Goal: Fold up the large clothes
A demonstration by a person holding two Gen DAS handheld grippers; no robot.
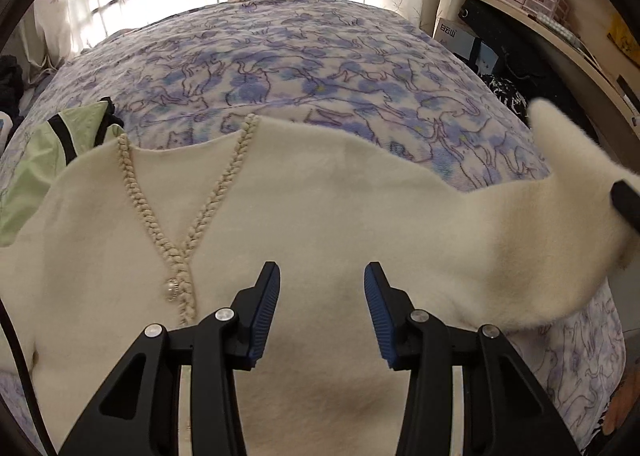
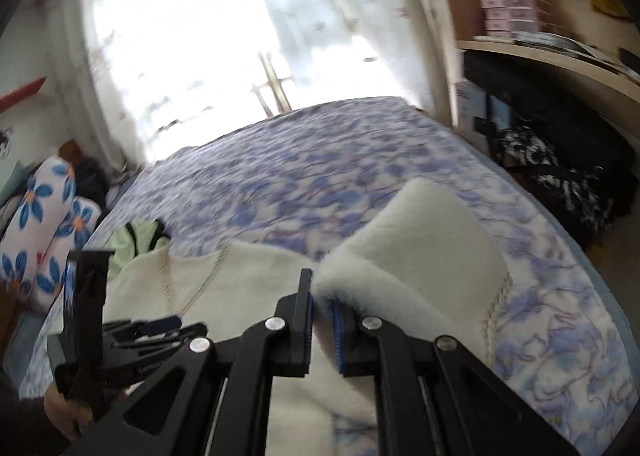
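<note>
Folding's barely started: the right gripper (image 2: pixel 322 320) is clamped on the fluffy cream braid-trimmed cardigan's (image 1: pixel 304 224) sleeve (image 2: pixel 424 240), lifted ahead of it, while the left gripper (image 1: pixel 322 312) hangs half-open over the body, flat on the cat-print bedspread (image 1: pixel 304 56).

Home bedroom, bed (image 1: pixel 304 56) under cat-print cover, curtained window (image 2: pixel 224 40), wooden shelf (image 1: pixel 552 36) with storage boxes

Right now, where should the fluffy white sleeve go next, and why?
Probably carry the sleeve across onto the cardigan's front. The right gripper is shut on the sleeve and holds it off the bedspread; the left gripper hovers open over the body.
</note>
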